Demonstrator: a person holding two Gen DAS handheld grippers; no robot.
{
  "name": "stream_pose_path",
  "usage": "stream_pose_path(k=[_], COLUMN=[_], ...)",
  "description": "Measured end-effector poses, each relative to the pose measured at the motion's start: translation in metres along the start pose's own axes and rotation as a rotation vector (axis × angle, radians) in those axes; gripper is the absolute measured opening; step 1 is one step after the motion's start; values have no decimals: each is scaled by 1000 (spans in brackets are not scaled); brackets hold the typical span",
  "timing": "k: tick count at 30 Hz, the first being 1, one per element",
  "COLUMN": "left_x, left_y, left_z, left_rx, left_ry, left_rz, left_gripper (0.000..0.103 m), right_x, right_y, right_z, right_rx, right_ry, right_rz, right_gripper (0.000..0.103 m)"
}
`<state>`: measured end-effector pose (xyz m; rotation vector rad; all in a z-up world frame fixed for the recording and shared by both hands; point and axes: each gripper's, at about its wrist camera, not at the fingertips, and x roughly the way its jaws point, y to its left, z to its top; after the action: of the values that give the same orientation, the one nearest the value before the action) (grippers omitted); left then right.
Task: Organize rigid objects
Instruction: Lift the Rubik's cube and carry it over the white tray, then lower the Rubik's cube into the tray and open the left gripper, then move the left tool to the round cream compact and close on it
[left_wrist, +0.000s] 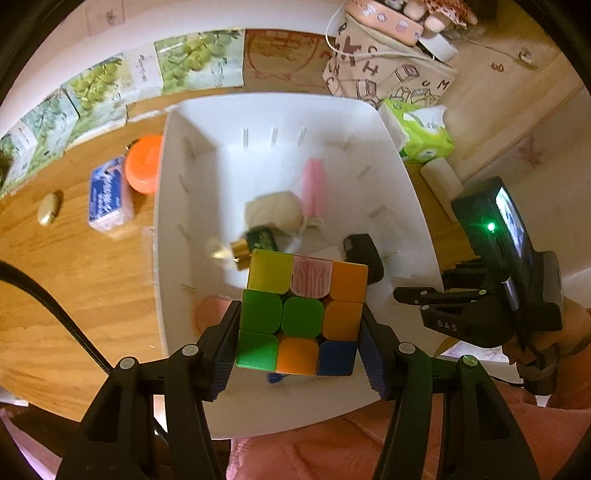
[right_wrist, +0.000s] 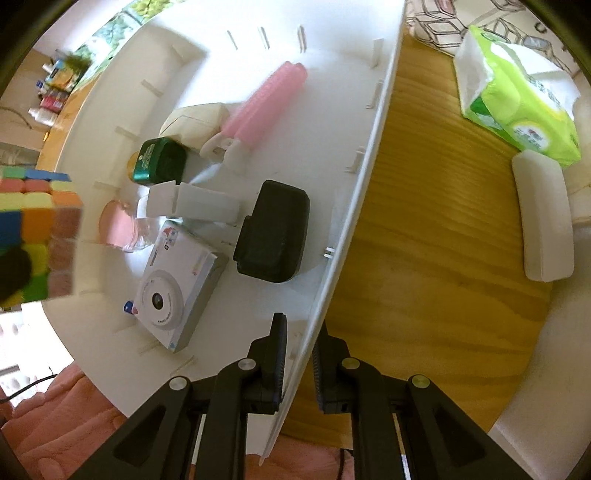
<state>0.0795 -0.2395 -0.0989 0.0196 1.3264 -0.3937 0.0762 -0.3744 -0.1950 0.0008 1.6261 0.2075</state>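
Observation:
My left gripper (left_wrist: 299, 332) is shut on a multicoloured puzzle cube (left_wrist: 301, 314) and holds it above the white bin (left_wrist: 184, 118). The same cube (right_wrist: 33, 229) shows blurred at the left edge of the right wrist view. My right gripper (right_wrist: 299, 354) is shut on the bin's side wall (right_wrist: 365, 173), one pad inside and one outside. Inside the bin lie a pink roller (right_wrist: 266, 107), a cream case (right_wrist: 195, 123), a green bottle (right_wrist: 159, 160), a black case (right_wrist: 275, 236) and a white camera box (right_wrist: 177, 288).
On the wooden table (left_wrist: 74, 280) left of the bin sit an orange lid (left_wrist: 144, 168), a blue-and-white box (left_wrist: 107, 195) and a small gold oval (left_wrist: 48, 208). A green tissue pack (right_wrist: 517, 99) and a white case (right_wrist: 543, 218) lie right of the bin. Pink cloth (left_wrist: 369, 450) lies below.

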Motion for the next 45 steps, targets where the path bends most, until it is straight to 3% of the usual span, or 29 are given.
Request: stream_pose_path(k=[13, 16, 23, 35, 45], left_x=[23, 16, -6, -28, -42], left_y=[-7, -3, 7, 70, 154], left_z=[-16, -17, -10, -6, 3], left_rx=[-127, -153, -155, -194, -230], left_ry=[19, -27, -117, -175, -204], left_rz=[-30, -67, -60, -37, 59], left_gripper=[66, 79, 81, 81, 81], right_x=[5, 4, 3, -8, -9], right_y=[19, 20, 22, 5, -11], right_z=[-1, 0, 2, 7, 8], right_rx=[-85, -79, -44, 116, 275], right_ry=[15, 17, 23, 21, 17], right_rz=[-34, -35, -45, -58, -79], right_gripper=[15, 15, 14, 12, 8])
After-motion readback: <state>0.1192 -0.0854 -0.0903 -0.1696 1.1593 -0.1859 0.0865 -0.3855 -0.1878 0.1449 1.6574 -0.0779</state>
